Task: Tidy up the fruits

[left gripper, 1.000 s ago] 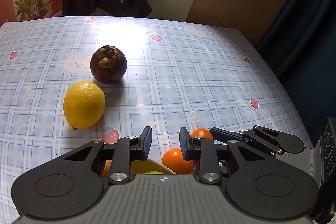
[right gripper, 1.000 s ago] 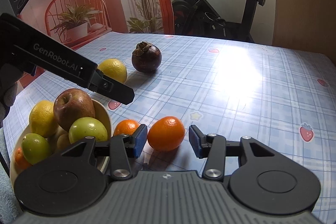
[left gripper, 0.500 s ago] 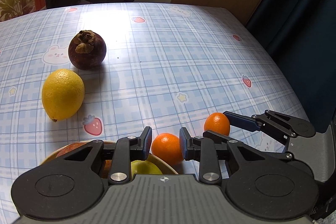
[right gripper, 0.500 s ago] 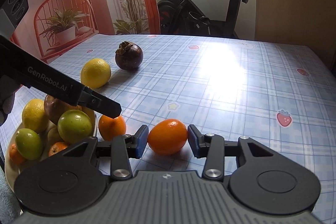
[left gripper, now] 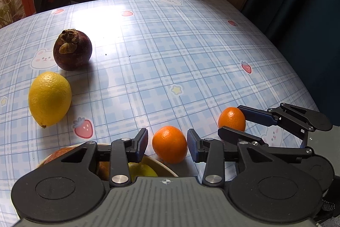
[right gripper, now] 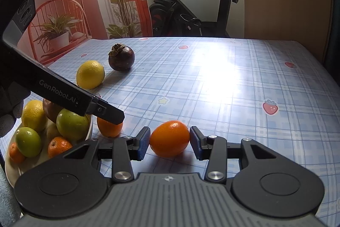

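Left gripper (left gripper: 167,143) opening around small round orange mandarin (left gripper: 169,144) on checked bench (left gripper: 191,69) — pads not touching. Right gripper (right gripper: 169,143) straddling oval orange fruit (right gripper: 169,138), contact unclear. Risk — nudged fruit rolling beyond reach.

Blue-and-white plaid worktop (left gripper: 170,52) printed with red strawberries, white bunnies and yellow stars. A yellow lemon (left gripper: 50,98), a dark purple mangosteen (left gripper: 72,52), two orange mandarins (left gripper: 169,144) (left gripper: 232,119). Cream bowl (right gripper: 12,169) of green, yellow, red fruit.
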The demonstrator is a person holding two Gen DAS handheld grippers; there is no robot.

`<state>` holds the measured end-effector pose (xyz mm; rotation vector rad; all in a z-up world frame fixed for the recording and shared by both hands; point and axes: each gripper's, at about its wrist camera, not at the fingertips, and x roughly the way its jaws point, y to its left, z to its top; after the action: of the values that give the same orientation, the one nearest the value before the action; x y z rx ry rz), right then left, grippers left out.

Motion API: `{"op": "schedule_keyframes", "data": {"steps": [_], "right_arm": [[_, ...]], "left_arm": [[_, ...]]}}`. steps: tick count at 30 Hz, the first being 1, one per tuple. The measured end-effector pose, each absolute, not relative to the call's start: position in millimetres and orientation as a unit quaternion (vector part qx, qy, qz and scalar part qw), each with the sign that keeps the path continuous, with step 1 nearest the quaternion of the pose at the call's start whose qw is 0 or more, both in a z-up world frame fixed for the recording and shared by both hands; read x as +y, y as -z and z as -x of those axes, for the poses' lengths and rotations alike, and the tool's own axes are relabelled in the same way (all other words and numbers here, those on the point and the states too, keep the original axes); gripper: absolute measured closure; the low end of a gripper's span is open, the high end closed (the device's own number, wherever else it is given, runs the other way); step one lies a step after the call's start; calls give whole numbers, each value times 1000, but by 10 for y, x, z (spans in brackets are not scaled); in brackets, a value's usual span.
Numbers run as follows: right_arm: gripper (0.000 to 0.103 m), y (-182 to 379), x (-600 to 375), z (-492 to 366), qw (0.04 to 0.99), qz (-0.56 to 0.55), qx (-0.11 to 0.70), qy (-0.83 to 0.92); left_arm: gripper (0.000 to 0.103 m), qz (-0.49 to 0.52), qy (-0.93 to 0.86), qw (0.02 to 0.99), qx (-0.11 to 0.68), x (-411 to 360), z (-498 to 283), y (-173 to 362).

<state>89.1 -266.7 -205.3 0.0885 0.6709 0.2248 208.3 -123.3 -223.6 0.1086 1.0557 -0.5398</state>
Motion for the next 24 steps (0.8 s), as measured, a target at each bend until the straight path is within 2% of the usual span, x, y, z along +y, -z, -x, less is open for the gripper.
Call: {"op": "schedule_keyframes", "data": {"steps": [4, 14, 24], "right_arm": [[59, 2041, -2683, -868, 938, -47, 326, -107], [59, 1977, -2672, -818, 939, -46, 325, -105], [59, 1816, -2471, -624, 940, -40, 315, -127]], "left_arm": [[66, -72, 254, 829, 492, -1270, -2023, 2264], [66, -45, 262, 835, 481, -1191, -1973, 2157], [66, -10, 282, 836, 470, -815, -1571, 1772]]}}
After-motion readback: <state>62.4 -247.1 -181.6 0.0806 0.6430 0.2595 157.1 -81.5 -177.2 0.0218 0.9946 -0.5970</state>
